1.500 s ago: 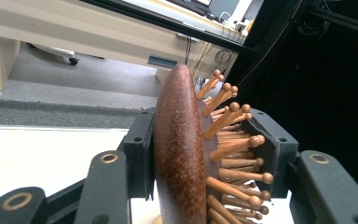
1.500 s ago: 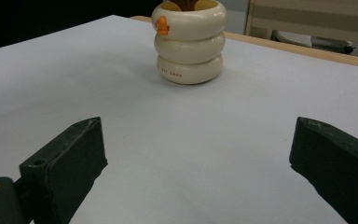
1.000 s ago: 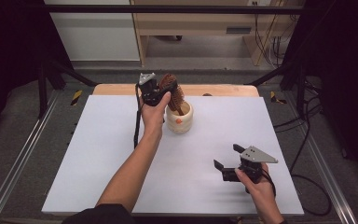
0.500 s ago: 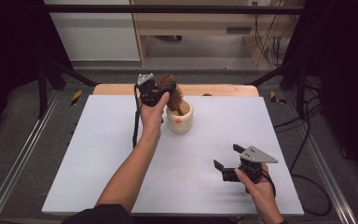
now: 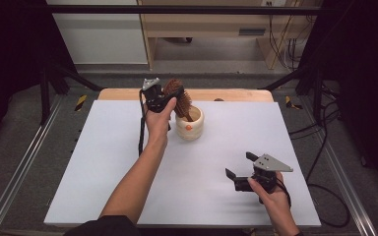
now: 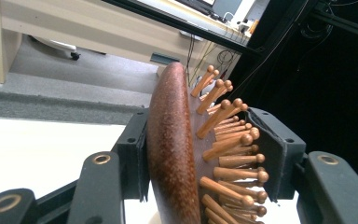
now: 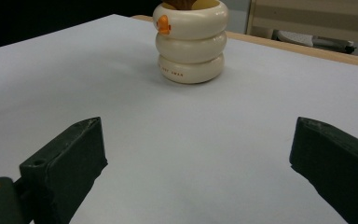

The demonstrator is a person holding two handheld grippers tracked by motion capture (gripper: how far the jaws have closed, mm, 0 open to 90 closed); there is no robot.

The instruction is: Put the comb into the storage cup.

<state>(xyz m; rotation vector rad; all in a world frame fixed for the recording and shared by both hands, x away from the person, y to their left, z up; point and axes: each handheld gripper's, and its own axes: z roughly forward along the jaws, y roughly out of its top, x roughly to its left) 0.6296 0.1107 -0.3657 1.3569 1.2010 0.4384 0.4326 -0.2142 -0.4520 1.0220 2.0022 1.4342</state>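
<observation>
Two grippers at work: one busy at the far side, one idle at the near right.
Counter: white sheet over a wooden top, bare but for one cup; the open surface gives both hands room.
Left gripper: far centre, held up above the cup. Its jaws have just been opening a little, with the brush head between them. The left pad looks to lie against the smooth back; the right pad stands at the tips of the pegs, and I cannot tell for sure that it presses. I judge a loosening hold, as for letting the brush settle in the cup.
Right gripper: near right, low over the counter, jaws spread wide with nothing between them. It faces the cup from well apart, likely waiting out of the way.
Cup: cream, ringed like stacked tyres, a small orange beak on its side. It stands upright at the far centre, just right of the left hand, and serves as the holder.
Brush: brown wood, domed back, round-tipped pegs. Its handle goes down into the cup, the head leaning up and left into the left gripper.
</observation>
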